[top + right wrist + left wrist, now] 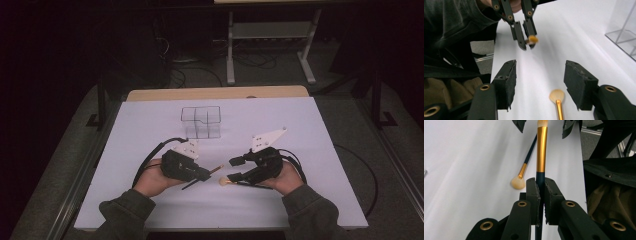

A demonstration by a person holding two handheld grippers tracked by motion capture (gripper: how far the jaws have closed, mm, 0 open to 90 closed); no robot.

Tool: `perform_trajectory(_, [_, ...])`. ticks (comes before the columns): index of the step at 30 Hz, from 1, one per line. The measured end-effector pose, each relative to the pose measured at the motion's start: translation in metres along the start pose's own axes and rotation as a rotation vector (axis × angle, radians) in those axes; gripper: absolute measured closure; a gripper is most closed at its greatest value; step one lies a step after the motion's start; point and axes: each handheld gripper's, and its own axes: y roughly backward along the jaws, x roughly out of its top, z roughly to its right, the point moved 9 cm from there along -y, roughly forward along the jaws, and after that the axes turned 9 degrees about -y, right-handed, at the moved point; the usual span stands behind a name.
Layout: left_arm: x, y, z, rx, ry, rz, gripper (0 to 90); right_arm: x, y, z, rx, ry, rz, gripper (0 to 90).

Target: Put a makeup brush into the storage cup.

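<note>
On the left, we held the left gripper [201, 176] clamped on the dark handle of a gold-ferruled makeup brush [541, 150], whose tip pointed right toward the other tool. In the right gripper view that clamped brush [532, 39] showed end-on between the far jaws. A second brush [226, 181] lay flat on the white table [150, 125] between the two grippers, its fan-shaped head [556, 95] resting between the parted jaws without touching either pad. On the right, we held the right gripper [235, 169] with its jaws apart and gripping nothing. Far of both hands stood a clear acrylic organizer [201, 121]; we could not tell what its compartments held.
</note>
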Motion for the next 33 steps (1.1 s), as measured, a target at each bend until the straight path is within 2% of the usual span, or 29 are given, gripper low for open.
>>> perform_trajectory(4, [-0.001,0.003,-0.003,0.005,0.015,0.011,83.4,-0.006,0.005,0.004,-0.021,-0.014,-0.002,38.9])
perform_trajectory(24, [-0.004,0.016,-0.020,0.031,0.064,0.073,83.4,-0.030,0.036,0.026,-0.130,-0.097,0.056,31.1])
perform_trajectory(33, [-0.008,0.024,-0.031,0.049,0.088,0.098,83.4,-0.043,0.047,0.034,-0.175,-0.129,0.059,28.5])
